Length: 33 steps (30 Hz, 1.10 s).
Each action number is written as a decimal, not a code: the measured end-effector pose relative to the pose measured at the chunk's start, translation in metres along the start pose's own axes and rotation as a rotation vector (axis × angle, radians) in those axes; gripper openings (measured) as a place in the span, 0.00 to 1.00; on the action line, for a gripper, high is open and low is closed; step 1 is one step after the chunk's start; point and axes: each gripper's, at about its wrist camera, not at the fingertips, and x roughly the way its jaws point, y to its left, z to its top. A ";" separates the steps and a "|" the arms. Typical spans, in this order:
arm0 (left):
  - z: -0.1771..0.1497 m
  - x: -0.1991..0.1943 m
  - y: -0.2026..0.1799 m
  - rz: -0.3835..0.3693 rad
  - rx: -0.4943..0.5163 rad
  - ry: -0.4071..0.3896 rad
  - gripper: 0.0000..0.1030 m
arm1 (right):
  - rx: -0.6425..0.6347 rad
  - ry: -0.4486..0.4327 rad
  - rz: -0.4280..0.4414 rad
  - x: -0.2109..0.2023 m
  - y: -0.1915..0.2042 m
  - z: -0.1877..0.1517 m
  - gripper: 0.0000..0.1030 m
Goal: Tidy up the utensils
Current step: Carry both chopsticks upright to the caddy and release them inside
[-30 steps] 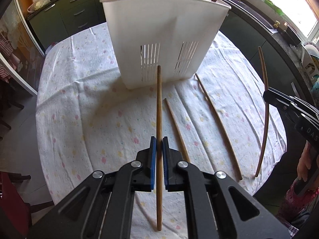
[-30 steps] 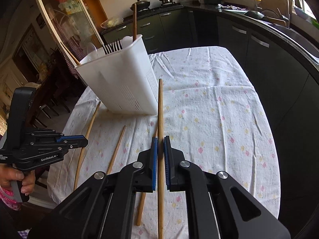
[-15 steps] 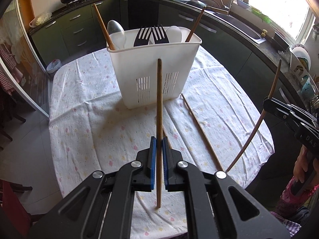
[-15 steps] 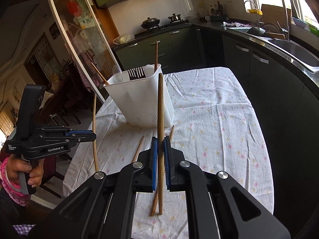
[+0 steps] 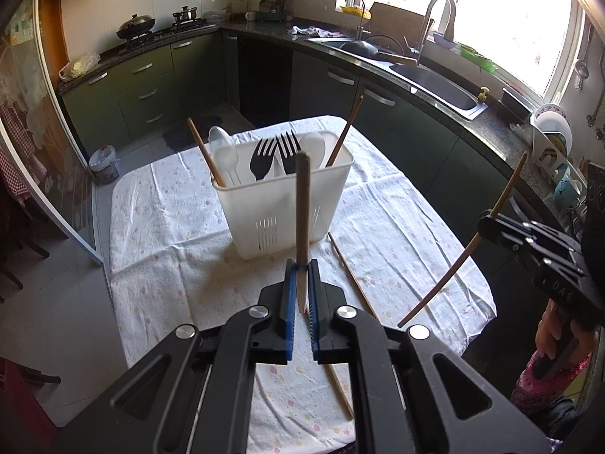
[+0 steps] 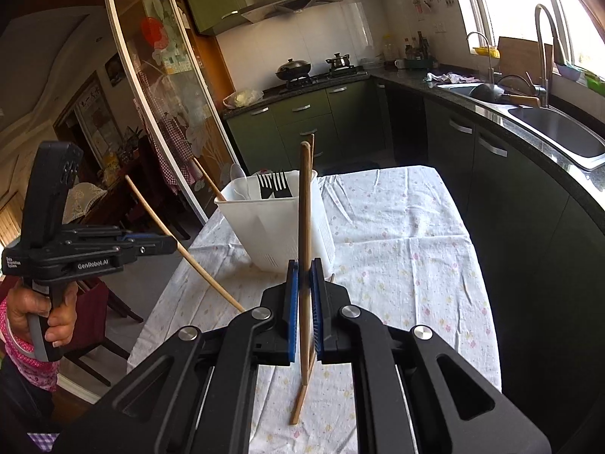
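A white utensil caddy (image 5: 281, 204) stands on the table and holds black forks (image 5: 276, 151), white spoons and two wooden chopsticks. It also shows in the right wrist view (image 6: 280, 223). My left gripper (image 5: 301, 268) is shut on a wooden chopstick (image 5: 302, 204), held upright above the table in front of the caddy. My right gripper (image 6: 303, 268) is shut on another chopstick (image 6: 304, 204), also upright. The right gripper and its chopstick (image 5: 469, 246) show at the right of the left wrist view. The left gripper's chopstick (image 6: 181, 246) shows at the left of the right wrist view.
Two more chopsticks (image 5: 351, 272) lie on the flowered tablecloth (image 5: 170, 234) in front of the caddy. One lies below the right gripper (image 6: 302, 397). Dark green cabinets (image 5: 151, 87), a sink (image 5: 435, 83) and a glass sliding door (image 6: 159, 121) surround the table.
Both grippers have risen and pulled back from the table, each lifting its chopstick. The caddy now looks smaller and farther, and its contents show from above.
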 end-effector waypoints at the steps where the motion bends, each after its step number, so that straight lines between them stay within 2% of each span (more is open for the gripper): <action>1: 0.008 -0.007 -0.001 0.002 0.002 -0.019 0.06 | -0.001 0.001 0.001 0.000 -0.001 0.000 0.07; 10: 0.083 -0.061 -0.006 0.049 0.007 -0.186 0.06 | 0.011 0.011 0.006 0.004 -0.009 -0.004 0.07; 15: 0.110 -0.071 -0.006 0.102 0.002 -0.254 0.06 | 0.016 0.008 0.010 0.002 -0.014 -0.006 0.07; 21: 0.122 -0.032 0.004 0.135 -0.020 -0.187 0.06 | 0.022 0.009 0.021 0.000 -0.016 -0.006 0.07; 28: 0.108 0.035 0.018 0.147 -0.034 -0.049 0.06 | 0.006 -0.010 0.031 -0.006 -0.009 0.005 0.07; 33: 0.099 0.042 0.025 0.136 -0.039 -0.032 0.10 | -0.021 -0.045 0.043 -0.010 0.004 0.027 0.07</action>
